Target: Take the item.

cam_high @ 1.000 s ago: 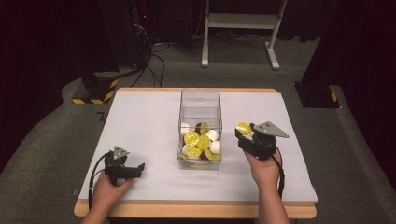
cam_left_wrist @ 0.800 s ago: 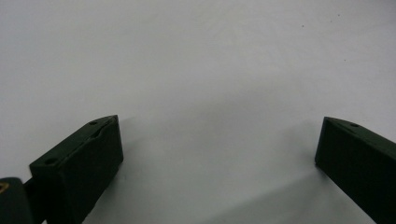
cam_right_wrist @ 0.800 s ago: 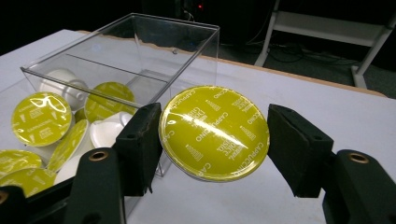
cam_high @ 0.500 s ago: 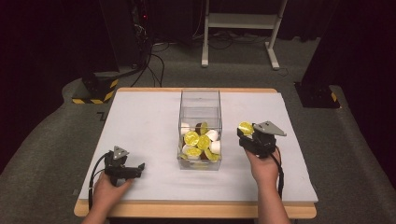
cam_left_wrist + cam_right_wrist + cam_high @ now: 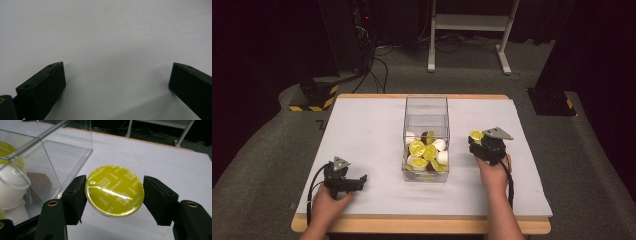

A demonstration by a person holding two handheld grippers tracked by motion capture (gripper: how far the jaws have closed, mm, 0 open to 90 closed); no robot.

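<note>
Holding a yellow-lidded capsule (image 5: 114,190), the right tongs (image 5: 482,144) sit just right of the clear box (image 5: 426,107), raised off the counter (image 5: 362,130). In the right gripper view both jaws bracket the capsule: the left jaw touches its rim, the right jaw sits at the opposite edge, and whether it touches there is hard to tell. Foil lid faces the camera, tilted slightly, white "cappuccino" print legible. The capsule is outside the box, beside its right wall. In the high view it shows as a yellow disc (image 5: 476,135) at the tip of the tongs, next to the grey plate.

Box stands mid-counter, open top. The near half holds a pile of capsules (image 5: 426,152): yellow lids, white bodies, a couple of brown ones. The far half looks bare.

Left tongs (image 5: 359,179) rest low at the near left of the counter, well apart from the box, pointing right. Left gripper view: jaws spread wide, nothing between them, just white counter surface (image 5: 112,37) ahead.

Both of the person's hands come in from the near edge, the right hand (image 5: 493,172) behind the right tongs, the left hand (image 5: 328,202) behind the left tongs. Cables trail back from each.
</note>
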